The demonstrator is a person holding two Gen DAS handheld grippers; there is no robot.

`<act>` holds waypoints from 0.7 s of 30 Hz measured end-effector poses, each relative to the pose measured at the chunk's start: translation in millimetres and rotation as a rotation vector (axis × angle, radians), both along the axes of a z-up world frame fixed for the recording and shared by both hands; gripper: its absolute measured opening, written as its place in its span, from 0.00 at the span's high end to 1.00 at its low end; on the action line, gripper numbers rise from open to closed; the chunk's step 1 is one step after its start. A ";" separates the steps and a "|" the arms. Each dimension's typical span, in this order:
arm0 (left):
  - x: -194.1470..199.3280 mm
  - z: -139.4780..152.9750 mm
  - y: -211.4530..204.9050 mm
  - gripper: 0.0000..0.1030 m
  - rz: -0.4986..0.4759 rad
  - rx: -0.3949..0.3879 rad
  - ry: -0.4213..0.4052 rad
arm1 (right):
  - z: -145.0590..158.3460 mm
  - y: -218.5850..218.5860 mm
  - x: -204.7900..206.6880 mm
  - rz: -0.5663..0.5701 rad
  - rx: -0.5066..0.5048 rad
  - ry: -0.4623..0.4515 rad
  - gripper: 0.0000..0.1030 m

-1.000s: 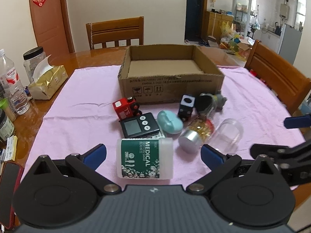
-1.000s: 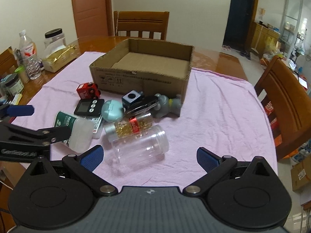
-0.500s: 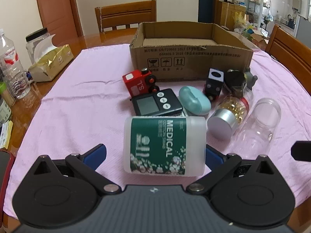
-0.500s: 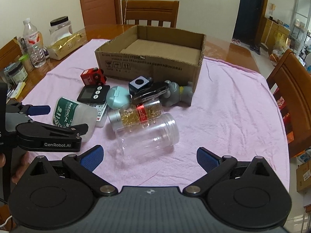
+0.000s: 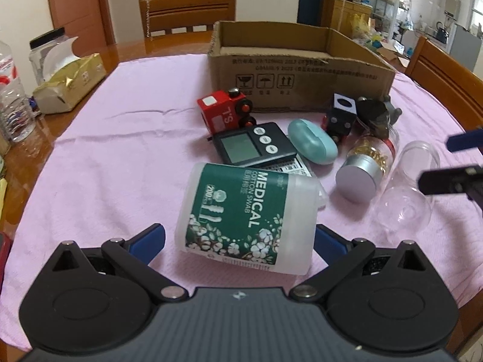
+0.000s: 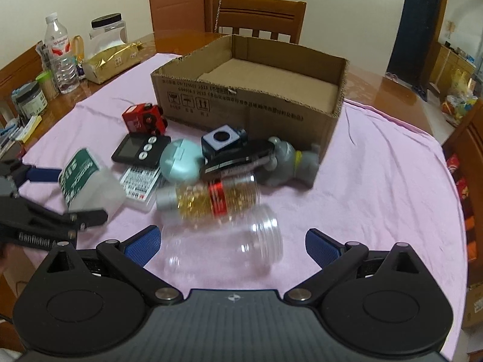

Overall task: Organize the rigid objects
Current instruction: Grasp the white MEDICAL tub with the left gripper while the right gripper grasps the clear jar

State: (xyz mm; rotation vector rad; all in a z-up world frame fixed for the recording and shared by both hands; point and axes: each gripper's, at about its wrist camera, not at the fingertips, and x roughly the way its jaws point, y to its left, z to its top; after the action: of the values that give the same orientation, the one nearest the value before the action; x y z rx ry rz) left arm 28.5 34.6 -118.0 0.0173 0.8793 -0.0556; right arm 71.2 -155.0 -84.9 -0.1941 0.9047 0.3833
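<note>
An open cardboard box (image 5: 302,69) stands at the back of the pink cloth. In front lies a heap: a red toy train (image 5: 225,111), a black timer (image 5: 250,147), a teal case (image 5: 312,141), a black cube (image 5: 341,114), a gold-filled bottle (image 5: 365,166) and a clear jar (image 5: 404,193). My left gripper (image 5: 238,241) is open, its jaws on either side of the green-labelled cotton swab tub (image 5: 247,217). My right gripper (image 6: 232,246) is open around the clear jar (image 6: 223,247). The tub also shows in the right wrist view (image 6: 87,181).
A tissue pack (image 5: 69,87), a water bottle (image 5: 12,99) and jars (image 6: 30,99) stand on the wooden table at the left. Chairs stand behind the box (image 5: 187,12) and at the right (image 5: 446,75). A grey toy (image 6: 289,163) lies beside the box.
Both grippers have moved forward and down. The swab tub now sits between the left jaws and the clear jar between the right jaws. Both stay open.
</note>
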 end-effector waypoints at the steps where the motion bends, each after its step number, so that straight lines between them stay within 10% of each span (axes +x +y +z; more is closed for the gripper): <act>1: 1.2 -1.9 -0.2 0.01 -0.001 0.001 0.010 | -1.7 0.9 5.0 0.011 0.009 0.012 0.00; 21: 5.7 -2.9 1.2 0.01 -0.082 0.007 0.073 | -21.5 32.4 -4.8 -0.008 -0.009 0.157 0.00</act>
State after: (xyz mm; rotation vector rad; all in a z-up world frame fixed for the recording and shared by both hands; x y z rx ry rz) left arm 34.3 35.8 -120.9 0.0586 0.9519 -0.1302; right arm 66.3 -122.6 -106.3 -0.1704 1.0614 0.3906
